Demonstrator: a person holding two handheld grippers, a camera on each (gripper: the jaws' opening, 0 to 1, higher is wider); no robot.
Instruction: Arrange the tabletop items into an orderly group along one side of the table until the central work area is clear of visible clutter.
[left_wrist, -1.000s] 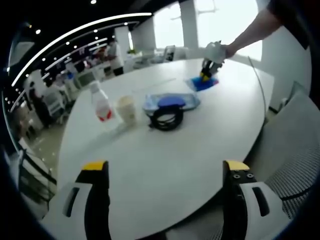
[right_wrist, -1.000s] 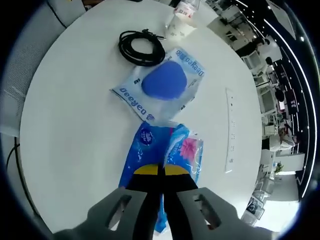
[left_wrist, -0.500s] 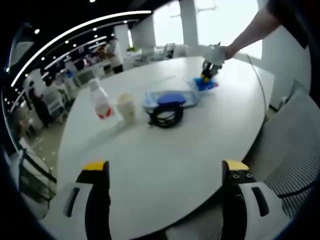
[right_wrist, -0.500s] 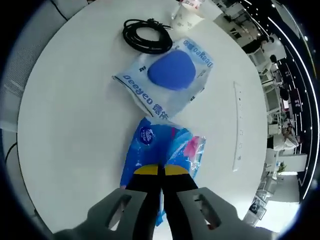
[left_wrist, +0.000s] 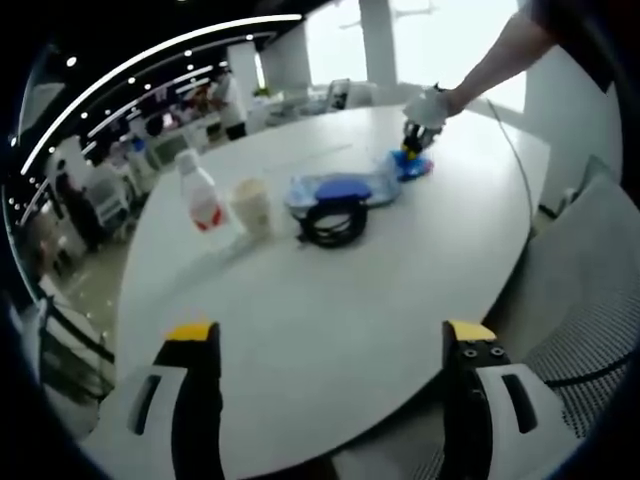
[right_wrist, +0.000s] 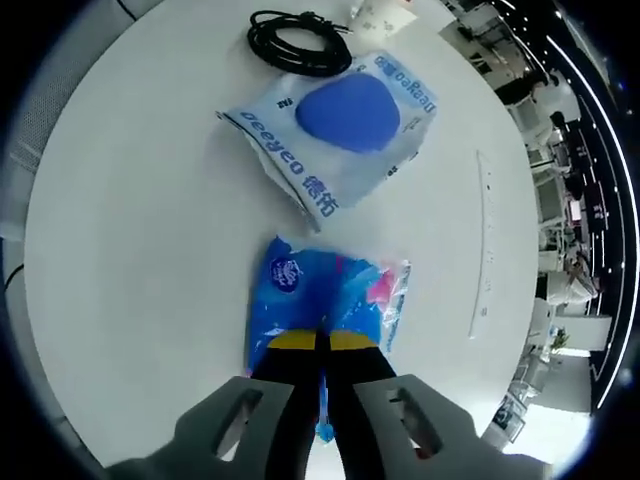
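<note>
My right gripper (right_wrist: 320, 341) is shut on the near edge of a blue tissue pack (right_wrist: 325, 292) that lies flat on the white round table (right_wrist: 140, 250). Beyond the pack lie a clear bag with a blue pad inside (right_wrist: 345, 120), a coiled black cable (right_wrist: 300, 42) and a paper cup (right_wrist: 385, 12). My left gripper (left_wrist: 330, 335) hangs open over the table's near edge with nothing between its fingers. Ahead of it stand a bottle with a red label (left_wrist: 200, 195) and the cup (left_wrist: 250, 208), beside the cable (left_wrist: 330, 222), the bag (left_wrist: 340, 190), and, farther away, the blue pack (left_wrist: 410, 165) under the right gripper (left_wrist: 413, 145).
A grey mesh chair (left_wrist: 590, 290) stands at the table's right edge. A long narrow strip (right_wrist: 485, 245) is set into the tabletop to the right of the pack. An office with desks and people lies beyond the table's far-left side.
The blue pack, still in my shut right gripper, has drawn away from the clear bag; a gap of bare table now separates them. The left gripper stays open.
</note>
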